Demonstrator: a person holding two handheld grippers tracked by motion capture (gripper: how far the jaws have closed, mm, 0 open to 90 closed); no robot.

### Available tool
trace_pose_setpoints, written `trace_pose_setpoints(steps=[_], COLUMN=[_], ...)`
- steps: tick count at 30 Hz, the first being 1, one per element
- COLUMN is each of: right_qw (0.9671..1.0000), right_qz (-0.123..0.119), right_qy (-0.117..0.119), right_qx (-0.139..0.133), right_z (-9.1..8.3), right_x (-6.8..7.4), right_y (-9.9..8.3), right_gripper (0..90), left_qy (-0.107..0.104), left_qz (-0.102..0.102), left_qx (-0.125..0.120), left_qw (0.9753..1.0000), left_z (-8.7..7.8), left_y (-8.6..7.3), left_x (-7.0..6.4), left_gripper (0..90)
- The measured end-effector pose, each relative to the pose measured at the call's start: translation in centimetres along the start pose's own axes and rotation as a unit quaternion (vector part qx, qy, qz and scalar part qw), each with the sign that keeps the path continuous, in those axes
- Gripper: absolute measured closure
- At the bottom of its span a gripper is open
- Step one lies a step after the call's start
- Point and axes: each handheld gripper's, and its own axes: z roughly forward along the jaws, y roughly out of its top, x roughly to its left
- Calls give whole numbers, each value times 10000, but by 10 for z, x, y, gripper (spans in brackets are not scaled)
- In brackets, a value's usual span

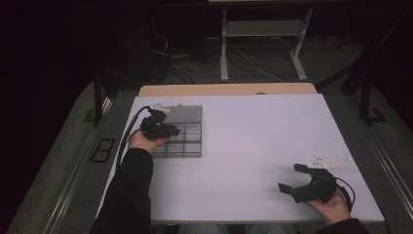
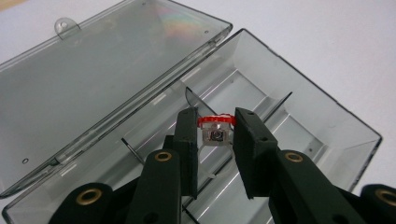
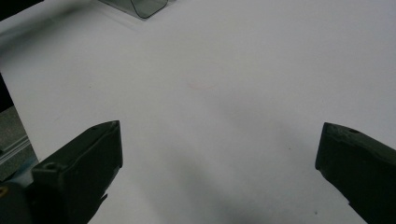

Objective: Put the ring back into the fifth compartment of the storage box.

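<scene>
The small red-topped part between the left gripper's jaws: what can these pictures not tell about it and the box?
- Small red-topped part, left gripper view: both sides covered by the left gripper jaws; whether they press it is unclear.
- Same part, high view: too small and dark to see.
- Clear box, left gripper view: near end hidden behind the gripper; lid cut off at the left edge.

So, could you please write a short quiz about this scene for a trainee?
1. True or false: the lid of the clear box is open.
2. What is between the left tongs? A) a small part with a red top B) a blue screw C) nothing
3. Fill in: the right tongs are ____ above the bare white table.

Key: 1 true. 2 A: the small part with a red top sits between the jaws, over a compartment of the box. 3 open.
</scene>
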Motion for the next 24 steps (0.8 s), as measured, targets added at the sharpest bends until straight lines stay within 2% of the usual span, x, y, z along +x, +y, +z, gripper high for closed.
trace_pose_setpoints(steps=[10, 19, 24], right_qw=[10000, 10000, 10000], right_qz=[17, 27, 26], right_qy=[3, 12, 14], right_qx=[4, 6, 5], right_z=[0, -1, -1], right_x=[0, 0, 0], right_y=[0, 0, 0], right_gripper=[2, 2, 2], left_qy=[33, 51, 60], left_qz=[-38, -84, -168], left_qx=[93, 302, 348], left_qw=[9999, 9995, 9992], left_z=[13, 24, 26], left_y=[-2, -3, -3], left_x=[4, 6, 8], left_gripper=[699, 697, 687])
